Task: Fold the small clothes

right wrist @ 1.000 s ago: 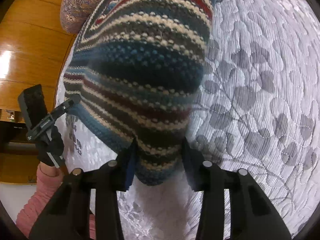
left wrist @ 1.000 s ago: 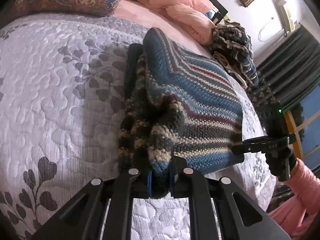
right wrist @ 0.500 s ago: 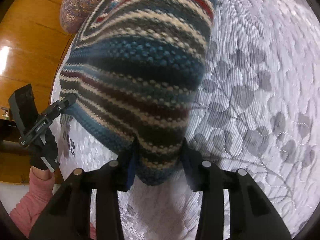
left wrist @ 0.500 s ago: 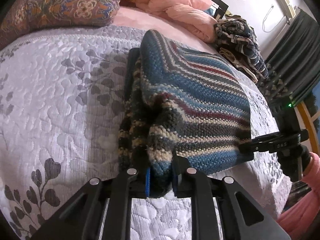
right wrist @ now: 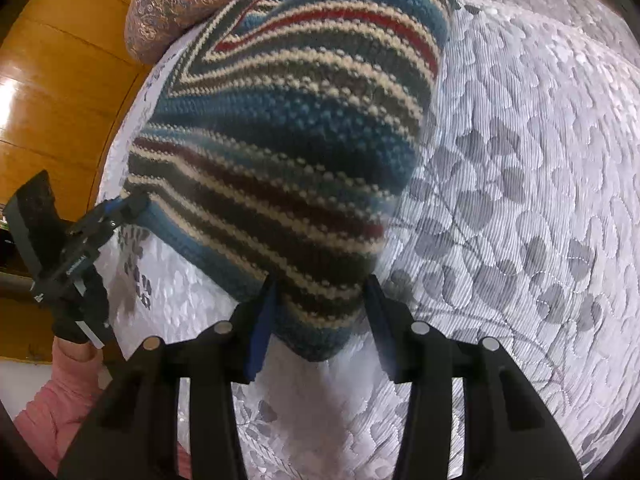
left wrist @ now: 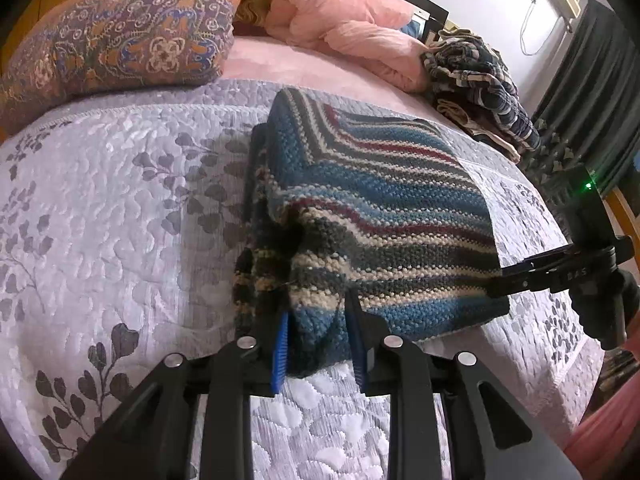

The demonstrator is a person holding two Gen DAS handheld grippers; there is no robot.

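Note:
A folded knit sweater (left wrist: 380, 208) with blue, cream and dark red stripes lies on the grey leaf-print quilt (left wrist: 100, 220). My left gripper (left wrist: 318, 308) stands at its near left corner. Its jaws are parted, with the thick corner loose between the blue pads. The right wrist view shows the same sweater (right wrist: 288, 140) from the other side. There my right gripper (right wrist: 320, 280) is closed on the near corner, with fabric filling the gap. Each gripper shows in the other's view: the right gripper (left wrist: 498, 284) at the sweater's right corner, the left gripper (right wrist: 128, 206) at its left corner.
A patterned pillow (left wrist: 120, 40) and a pink duvet (left wrist: 352, 28) lie at the head of the bed. A pile of striped clothes (left wrist: 476, 76) sits at the far right edge, by dark curtains (left wrist: 580, 92). Wooden floor (right wrist: 60, 80) lies beyond the bed; a pink sleeve (right wrist: 52, 400) is at lower left.
My left gripper's jaws have spread wider around the sweater corner, and the left camera has pulled back a little. The right gripper's jaw gap looks unchanged. The sweater has settled flatter on the quilt.

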